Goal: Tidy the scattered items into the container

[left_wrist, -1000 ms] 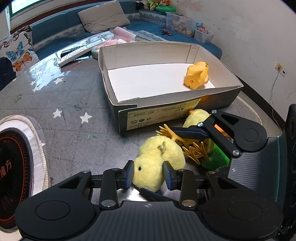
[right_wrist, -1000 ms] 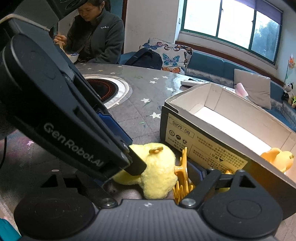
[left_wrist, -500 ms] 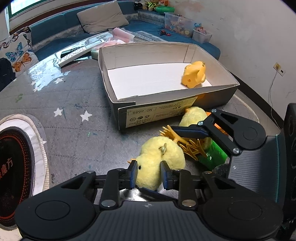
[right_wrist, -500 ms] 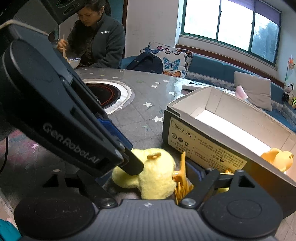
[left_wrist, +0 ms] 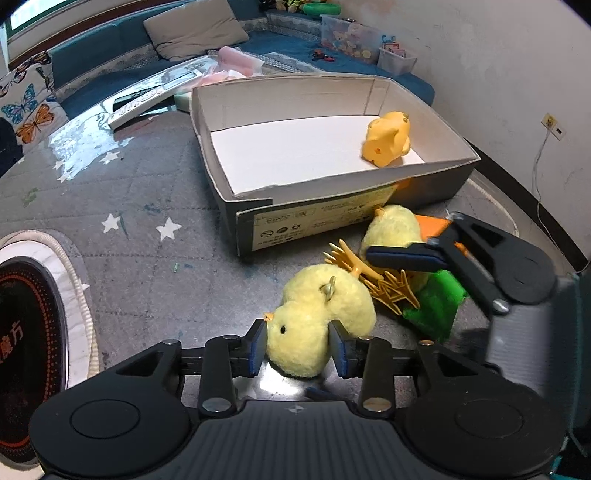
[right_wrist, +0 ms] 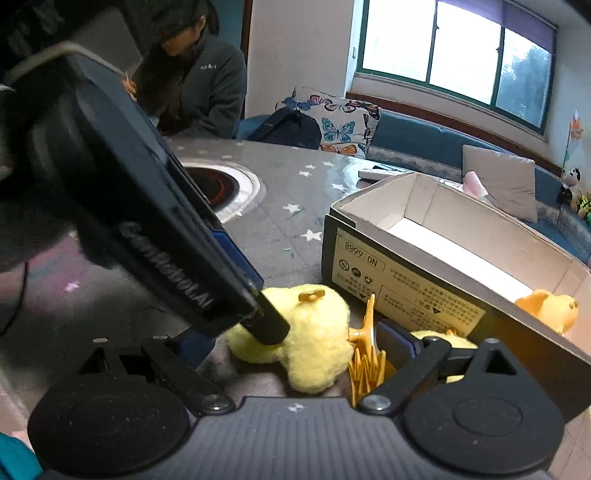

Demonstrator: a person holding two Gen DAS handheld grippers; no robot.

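The plush chick (left_wrist: 314, 325) is pale yellow and fuzzy, with a small orange beak, a black dot eye and a little metal hook on its back. It lies on its side on the table (left_wrist: 147, 280), and its head sits between the two blue pads of the left gripper (left_wrist: 298, 347). The pads (left_wrist: 257, 345) press on both sides of the head, so the left gripper is closed on the chick. In the right wrist view the same chick (right_wrist: 314, 343) lies low in the frame, with one left finger across it.

Just behind the chick lie yellow claw hair clips (left_wrist: 384, 284), tangled together, and beside them a green block (left_wrist: 436, 306). A second plush chick (left_wrist: 395, 229) lies against the box wall. One blue finger of the right gripper (left_wrist: 410, 258) reaches over the clips and this second chick. Whether the right gripper is open or closed on something cannot be told, because its other finger is hidden.

Further away stands the cardboard box (left_wrist: 236, 177), open at the top, white inside. A yellow-orange rubber duck (left_wrist: 388, 138) rests in its far right corner.

The table is grey with white stars, and a round cooker plate (left_wrist: 22, 332) is set in it at the left. Behind the box a white remote control (left_wrist: 155, 98) lies on the table. Beyond is a blue sofa (left_wrist: 110, 48) with a beige cushion (left_wrist: 194, 27) and a butterfly pillow (left_wrist: 26, 107). In the right wrist view a person (right_wrist: 195, 81) sits at the table, and a window (right_wrist: 458, 55) is behind the sofa.
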